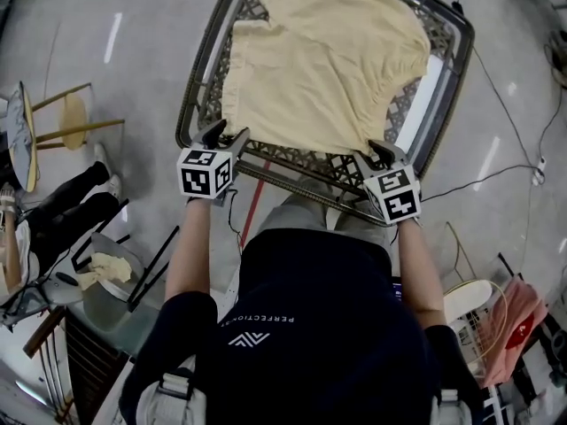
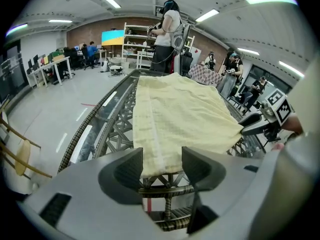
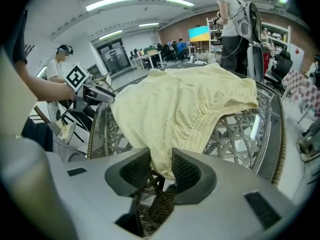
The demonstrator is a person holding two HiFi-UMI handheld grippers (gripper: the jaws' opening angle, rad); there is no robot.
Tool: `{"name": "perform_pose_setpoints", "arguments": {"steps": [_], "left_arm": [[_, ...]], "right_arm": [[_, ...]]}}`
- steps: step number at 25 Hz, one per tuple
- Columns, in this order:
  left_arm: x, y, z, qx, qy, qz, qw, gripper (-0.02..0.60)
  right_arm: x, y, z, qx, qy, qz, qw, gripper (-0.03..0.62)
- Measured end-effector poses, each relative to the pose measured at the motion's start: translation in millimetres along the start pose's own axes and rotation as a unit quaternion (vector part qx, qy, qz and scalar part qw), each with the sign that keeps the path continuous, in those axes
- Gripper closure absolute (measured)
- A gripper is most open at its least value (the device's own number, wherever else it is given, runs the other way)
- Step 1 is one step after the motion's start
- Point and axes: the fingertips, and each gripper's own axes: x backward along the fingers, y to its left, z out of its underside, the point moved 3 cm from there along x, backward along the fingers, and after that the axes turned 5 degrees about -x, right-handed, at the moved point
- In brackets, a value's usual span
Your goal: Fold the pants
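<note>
Pale yellow pants (image 1: 328, 56) lie spread over a woven lattice table (image 1: 190, 87); the elastic waistband is at the right. My left gripper (image 1: 226, 134) is at the near left corner of the cloth. In the left gripper view its jaws (image 2: 162, 164) stand wide apart, with the hem of the pants (image 2: 175, 114) lying between them, untouched by the pads. My right gripper (image 1: 379, 151) is at the near right corner. In the right gripper view the jaws (image 3: 161, 166) are close on a hanging corner of the pants (image 3: 175, 109), and the cloth fills the gap.
The table's near rim (image 1: 301, 184) runs just in front of my body. A wooden stool (image 1: 71, 122) and dark gear stand on the floor at left. Cables (image 1: 505, 171) trail at right, beside a pink item (image 1: 518, 312). A person (image 2: 167, 29) stands beyond the table's far end.
</note>
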Motion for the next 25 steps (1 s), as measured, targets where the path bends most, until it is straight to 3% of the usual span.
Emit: {"name": "perform_pose_setpoints", "arguments": {"steps": [5, 9, 17, 25], "left_arm": [[-2, 0, 1, 0.000, 0.004, -0.014, 0.9999, 0.347], [-2, 4, 2, -0.019, 0.008, -0.039, 0.9990, 0.451], [-6, 6, 2, -0.033, 0.021, -0.049, 0.9980, 0.537], [6, -2, 0, -0.010, 0.013, -0.055, 0.9983, 0.558]], "right_arm": [[1, -6, 4, -0.040, -0.004, 0.000, 0.999, 0.503], [2, -10, 4, -0.055, -0.006, 0.004, 0.998, 0.536], [3, -9, 6, -0.061, -0.010, 0.001, 0.998, 0.553], [20, -6, 7, -0.068, -0.026, -0.020, 0.997, 0.557]]}}
